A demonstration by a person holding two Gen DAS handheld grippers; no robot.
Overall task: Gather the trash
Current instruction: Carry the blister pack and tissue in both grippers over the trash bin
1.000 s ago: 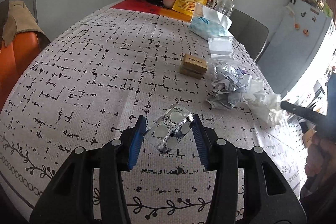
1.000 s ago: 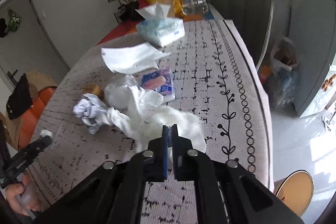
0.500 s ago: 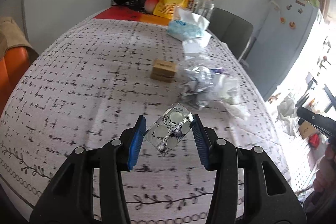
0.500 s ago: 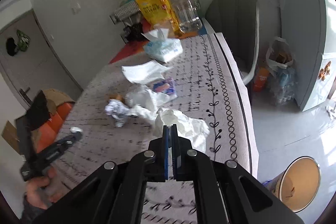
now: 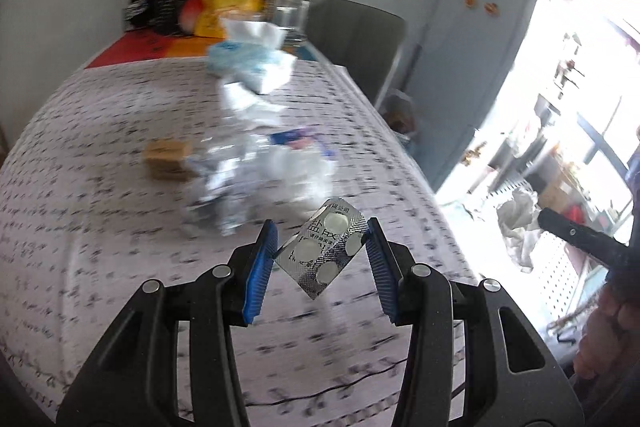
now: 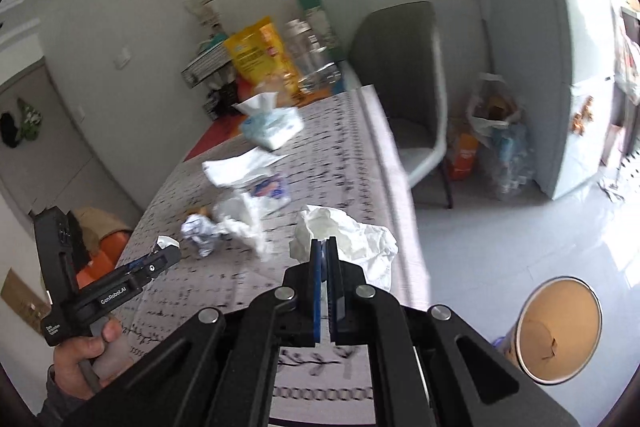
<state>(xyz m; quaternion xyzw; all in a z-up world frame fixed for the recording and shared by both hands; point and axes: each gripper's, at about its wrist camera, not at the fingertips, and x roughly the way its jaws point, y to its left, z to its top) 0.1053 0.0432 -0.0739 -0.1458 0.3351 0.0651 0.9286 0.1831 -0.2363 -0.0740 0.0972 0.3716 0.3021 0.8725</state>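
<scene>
Foil blister pack sits pinched corner to corner in my left gripper, clear of the table; my right gripper is clamped on a crumpled white tissue. Both pieces of trash look bound for the round bin on the floor, I judge. I should carry both over its mouth and only then let go, since the foil's 2-corner hold looks slippery.

Worktop with grey patterned cloth. On it: small brown box, crumpled foil and wrappers just beside, flat white bag, tissue pack, yellow bag at far end.
</scene>
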